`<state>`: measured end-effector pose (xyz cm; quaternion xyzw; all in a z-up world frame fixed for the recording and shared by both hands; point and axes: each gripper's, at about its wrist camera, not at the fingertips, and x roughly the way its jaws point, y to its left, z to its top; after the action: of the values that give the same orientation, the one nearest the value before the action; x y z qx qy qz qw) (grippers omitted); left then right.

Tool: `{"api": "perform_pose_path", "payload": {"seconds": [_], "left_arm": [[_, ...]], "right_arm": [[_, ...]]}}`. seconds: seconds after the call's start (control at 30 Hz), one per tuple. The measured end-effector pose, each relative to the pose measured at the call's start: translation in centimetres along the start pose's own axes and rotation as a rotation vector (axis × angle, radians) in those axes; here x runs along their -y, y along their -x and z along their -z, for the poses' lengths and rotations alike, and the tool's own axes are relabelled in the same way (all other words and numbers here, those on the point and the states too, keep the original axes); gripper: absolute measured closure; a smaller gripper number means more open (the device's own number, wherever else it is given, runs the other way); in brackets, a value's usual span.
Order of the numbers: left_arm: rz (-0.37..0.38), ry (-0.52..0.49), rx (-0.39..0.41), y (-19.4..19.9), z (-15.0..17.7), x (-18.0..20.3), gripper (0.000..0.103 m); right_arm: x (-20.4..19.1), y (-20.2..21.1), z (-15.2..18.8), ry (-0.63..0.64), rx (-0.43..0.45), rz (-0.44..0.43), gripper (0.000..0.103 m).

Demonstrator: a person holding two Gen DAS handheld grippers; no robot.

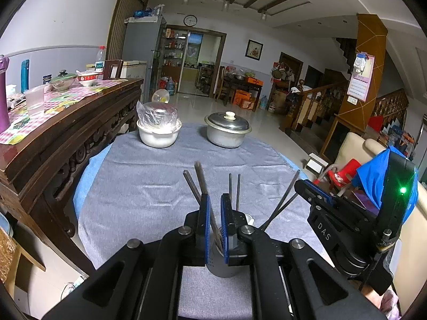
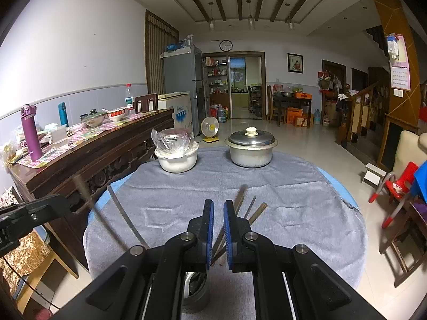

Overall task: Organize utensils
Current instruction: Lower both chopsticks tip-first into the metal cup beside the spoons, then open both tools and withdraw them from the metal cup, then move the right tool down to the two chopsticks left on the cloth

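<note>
A grey perforated utensil holder (image 1: 222, 266) stands on the grey cloth right under my left gripper (image 1: 215, 196), with several chopsticks (image 1: 234, 186) poking up out of it. The left gripper is shut on one pale chopstick (image 1: 200, 176) that runs up between its blue pads. At the right edge of that view my right gripper (image 1: 301, 186) grips slanting chopsticks (image 1: 283, 205). In the right wrist view the right gripper (image 2: 218, 202) is shut on brown chopsticks (image 2: 241, 194) leaning out of the holder (image 2: 196, 293). The left gripper (image 2: 64, 205) shows at the left with its blurred chopstick (image 2: 82, 192).
At the far side of the round table (image 1: 146, 186) stand a white pot with a plastic-wrapped bowl (image 1: 159, 133) and a lidded aluminium pot (image 1: 227, 130). A dark wooden sideboard (image 1: 66, 122) with bottles and bowls runs along the left. A red child's chair (image 1: 344, 170) stands right.
</note>
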<state>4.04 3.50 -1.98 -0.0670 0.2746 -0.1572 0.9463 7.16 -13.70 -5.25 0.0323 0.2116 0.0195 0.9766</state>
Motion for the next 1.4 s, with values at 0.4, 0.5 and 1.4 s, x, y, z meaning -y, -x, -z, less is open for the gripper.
{"api": "perform_pose_path", "payload": {"seconds": [0.4,0.5,1.4], "left_arm": [[-0.044,0.0,0.025,1.1,-0.2,0.1,0.071],[-0.073,-0.006,0.044,1.6,-0.4,-0.1,0.051],[-0.353,0.08,-0.123,-3.0,1.3,-10.2,0.032]], "right_arm": [[0.6,1.3,-0.4,-0.028,0.041,-0.008,0.094],[1.1,2.0,-0.7,-0.043,0.051,-0.011,0.094],[17.8,1.0,-2.0,-0.417,-0.132,0.01,0.082]]}}
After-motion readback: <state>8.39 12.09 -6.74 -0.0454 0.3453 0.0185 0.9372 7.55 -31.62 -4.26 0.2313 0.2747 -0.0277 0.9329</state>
